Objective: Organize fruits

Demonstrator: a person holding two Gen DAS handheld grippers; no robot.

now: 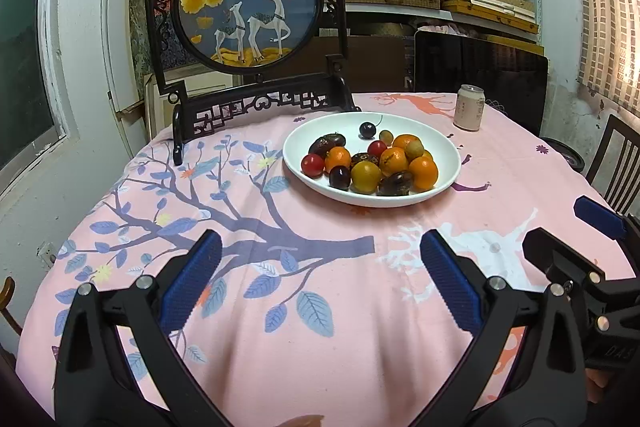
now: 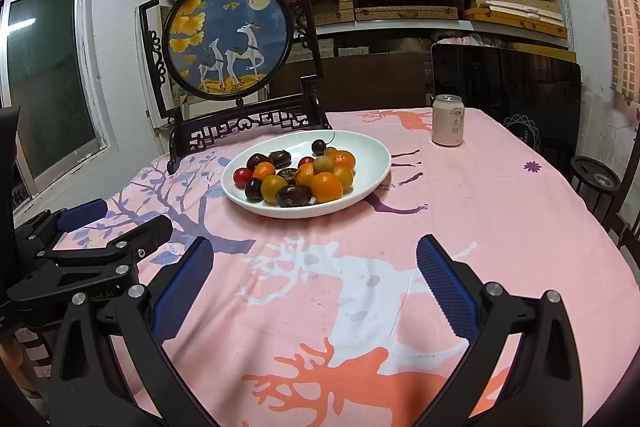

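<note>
Left wrist view shows us the white plate (image 1: 448,143) of fruits (image 1: 372,165) on the tablecloth (image 1: 320,307) at about one o'clock from our left gripper (image 1: 320,267), eleven o'clock from our right gripper (image 2: 316,267), both spread wide and empty, neither clearly nearer.

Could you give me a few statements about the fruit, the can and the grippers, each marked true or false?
1. All the fruit lies in the white dish. True.
2. The can lies tipped on its side. False: it stands upright on the cloth.
3. The left gripper is open and holds nothing. True.
4. The right gripper grips an orange. False: it is open and empty, and the orange sits in the dish.
5. The dark cherry with a stem lies at the far side of the pile. True.
6. The deer screen stands in front of the dish. False: it stands behind it.
</note>
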